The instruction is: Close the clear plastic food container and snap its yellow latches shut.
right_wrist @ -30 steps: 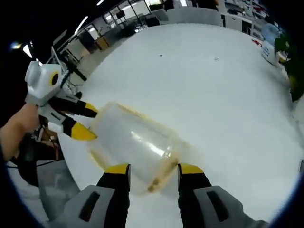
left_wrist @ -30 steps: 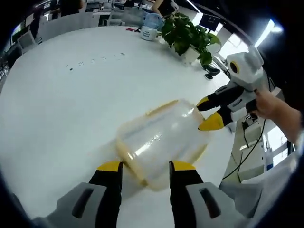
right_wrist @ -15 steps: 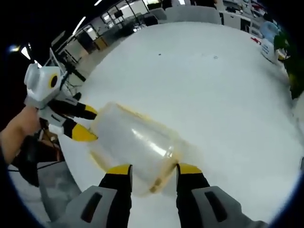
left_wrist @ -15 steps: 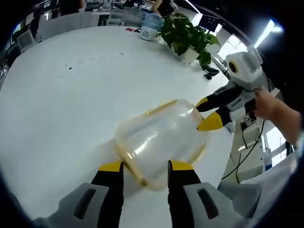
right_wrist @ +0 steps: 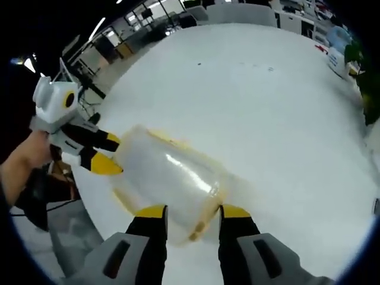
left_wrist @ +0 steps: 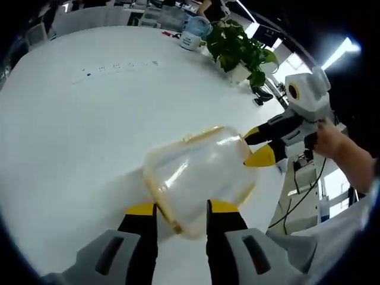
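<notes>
The clear plastic container [left_wrist: 199,178] with its yellow rim lies bottom side up over the white table [left_wrist: 77,119]. My left gripper [left_wrist: 181,209] holds its near end, jaws pressing in on a yellow latch [left_wrist: 169,218] between them. The right gripper [left_wrist: 256,144] comes in from the right with its yellow tips at the container's far end. In the right gripper view, the container [right_wrist: 169,178] runs from my right gripper [right_wrist: 193,212], shut on its near end with a yellow latch [right_wrist: 202,222] between the jaws, to the left gripper [right_wrist: 108,153] at the far end.
A potted plant [left_wrist: 240,47] and a blue-lidded jar [left_wrist: 193,32] stand at the far edge of the table. The table edge [left_wrist: 279,196] runs close to the right of the container, with cables and a person's hand [left_wrist: 332,142] beyond it.
The jaws of both grippers have drawn a little closer together around the container's ends. The container has stayed in place between them.
</notes>
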Motion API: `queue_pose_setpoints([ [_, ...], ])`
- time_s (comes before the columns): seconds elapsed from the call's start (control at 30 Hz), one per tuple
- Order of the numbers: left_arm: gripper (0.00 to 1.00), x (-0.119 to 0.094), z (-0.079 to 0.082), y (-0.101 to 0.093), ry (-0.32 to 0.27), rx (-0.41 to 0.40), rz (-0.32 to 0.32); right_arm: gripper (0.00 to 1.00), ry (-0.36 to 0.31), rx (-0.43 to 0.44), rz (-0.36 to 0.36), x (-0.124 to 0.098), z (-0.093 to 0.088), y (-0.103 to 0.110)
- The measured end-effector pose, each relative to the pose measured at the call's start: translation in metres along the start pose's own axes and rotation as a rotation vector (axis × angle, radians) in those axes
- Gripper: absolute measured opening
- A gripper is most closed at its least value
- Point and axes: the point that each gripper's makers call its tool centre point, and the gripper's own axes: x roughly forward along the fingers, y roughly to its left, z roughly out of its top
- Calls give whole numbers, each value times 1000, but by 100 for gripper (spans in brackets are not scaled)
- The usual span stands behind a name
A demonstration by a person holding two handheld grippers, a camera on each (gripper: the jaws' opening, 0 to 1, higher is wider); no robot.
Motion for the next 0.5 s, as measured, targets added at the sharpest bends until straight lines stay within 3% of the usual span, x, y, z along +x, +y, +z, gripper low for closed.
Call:
queue_pose_setpoints([
  [0.17,30,0,-1,1,11,0,7,32,-20,2,0,-1,-3,-2],
  [0.33,31,1,0,2,23,-6,4,34,12,-12,-31,2,-2,-1],
  [0.5,31,0,-1,2,2,-6,-1,34,-13,-5,-14,2,-3,-3],
])
